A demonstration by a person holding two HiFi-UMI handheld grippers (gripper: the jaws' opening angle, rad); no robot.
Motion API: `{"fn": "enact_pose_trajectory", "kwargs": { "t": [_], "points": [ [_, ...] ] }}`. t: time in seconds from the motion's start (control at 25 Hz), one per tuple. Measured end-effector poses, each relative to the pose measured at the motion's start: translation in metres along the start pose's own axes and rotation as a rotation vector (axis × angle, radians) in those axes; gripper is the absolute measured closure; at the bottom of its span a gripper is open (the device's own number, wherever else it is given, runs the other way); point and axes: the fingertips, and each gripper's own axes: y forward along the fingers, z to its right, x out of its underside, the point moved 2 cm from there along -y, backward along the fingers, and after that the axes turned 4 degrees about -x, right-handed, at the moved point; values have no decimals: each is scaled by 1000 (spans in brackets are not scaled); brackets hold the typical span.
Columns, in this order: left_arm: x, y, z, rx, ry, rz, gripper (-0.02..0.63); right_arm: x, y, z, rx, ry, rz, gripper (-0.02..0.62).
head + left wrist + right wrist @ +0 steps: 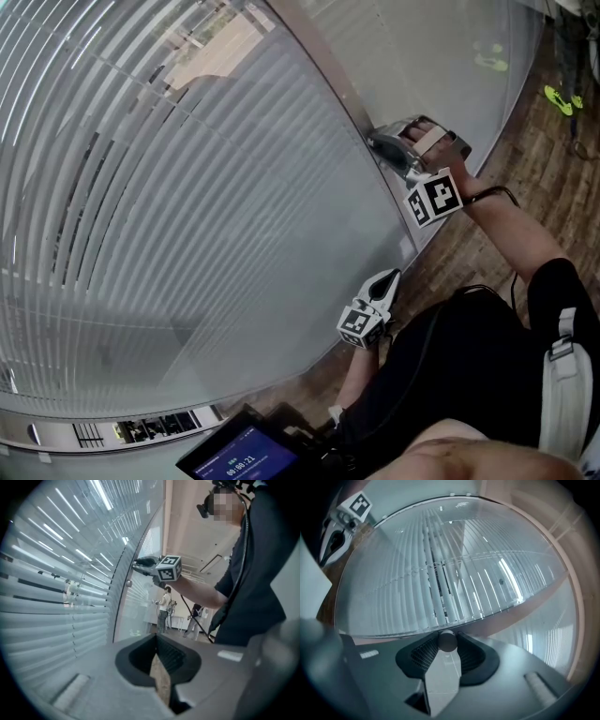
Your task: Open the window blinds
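The right gripper (446,645) is clamping the frame's knob (447,639) to turn the blinds (440,573) open. The left gripper (389,278), jaws together, is waiting below the knob.

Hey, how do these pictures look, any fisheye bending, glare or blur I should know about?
Head view: fisheye bows the straight blinds into arcs, but it stays sharp. Left gripper view: bright streaks of glare across the blinds, with dark corners. Right gripper view: the close-up knob is slightly soft, and the edges darken into a vignette.

Smooth pale blind slats (141,187); dull metal knob (446,641); matt wood-grain plank floor (525,131).
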Motion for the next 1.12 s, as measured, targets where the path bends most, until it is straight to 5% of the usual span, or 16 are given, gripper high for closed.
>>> {"fn": "enact_pose_trajectory", "kwargs": {
  "t": [0.48,0.76,1.12],
  "points": [
    [2,7,4,16,-4,-1,604,6,-4,15,-9,673,68,469],
    [2,12,9,37,-8,0,604,20,0,14,-16,1230,175,469],
    [1,15,10,53,-3,-5,604,22,2,15,-9,1293,175,469]
  ]
}}
